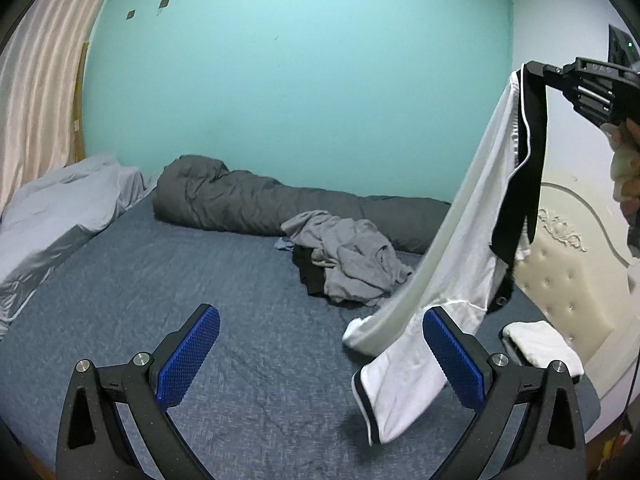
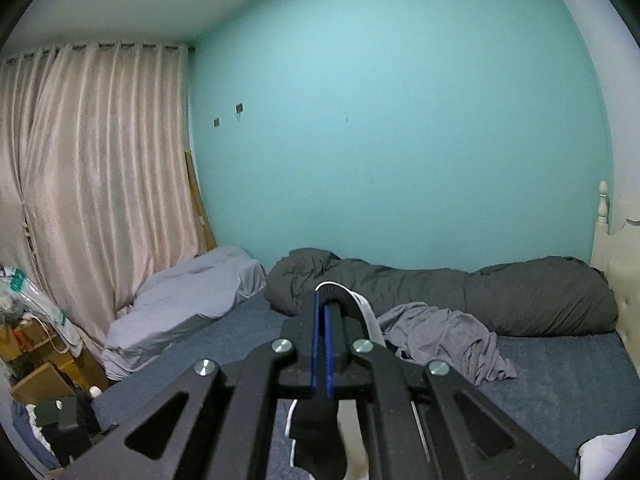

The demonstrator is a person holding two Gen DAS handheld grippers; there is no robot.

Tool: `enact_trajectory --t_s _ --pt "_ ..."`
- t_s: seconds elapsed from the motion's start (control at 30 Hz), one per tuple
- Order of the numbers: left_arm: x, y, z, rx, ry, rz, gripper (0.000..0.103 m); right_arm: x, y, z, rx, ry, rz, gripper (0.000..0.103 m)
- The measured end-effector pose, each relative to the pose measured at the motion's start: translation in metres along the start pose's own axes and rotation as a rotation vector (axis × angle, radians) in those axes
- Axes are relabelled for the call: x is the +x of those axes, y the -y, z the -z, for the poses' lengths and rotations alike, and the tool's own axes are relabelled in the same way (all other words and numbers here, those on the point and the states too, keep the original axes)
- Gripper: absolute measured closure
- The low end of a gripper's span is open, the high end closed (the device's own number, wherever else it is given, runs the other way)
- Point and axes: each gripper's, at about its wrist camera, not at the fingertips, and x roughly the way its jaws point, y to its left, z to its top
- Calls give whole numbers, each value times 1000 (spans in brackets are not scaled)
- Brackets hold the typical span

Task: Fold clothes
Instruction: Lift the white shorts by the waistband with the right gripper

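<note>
So the right gripper (image 1: 530,70) is clamped on a white garment with black trim (image 1: 452,280), dangling it above the bed (image 1: 200,264). The left gripper (image 1: 320,360) hangs spread wide, holding nothing, just beside the hem. Looks like the spread-it-out stage; next it needs a second corner pinched. A grey clothes pile (image 1: 352,256) lies further back, a folded white piece (image 1: 540,340) near right. Teal walls, rolled duvet (image 1: 248,200) at the far side.

- No text, label, brand, number or sign can be read in either view.
- Faint embossed marks are seen on the right gripper (image 1: 532,70), too blurred to be made out.
</note>
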Motion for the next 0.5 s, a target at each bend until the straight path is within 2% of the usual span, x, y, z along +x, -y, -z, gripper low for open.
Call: enact_trajectory --t_s 0.13,0.27,0.5 --pt "-9 10 -2 7 1 32 0 -24 -11 -8 -9 4 -6 101" --pt "-2 19 8 7 -37 63 0 -42 -19 -10 -14 -7 -14 101" --pt "35 28 48 36 -142 93 0 19 1 94 52 -241 -8 101"
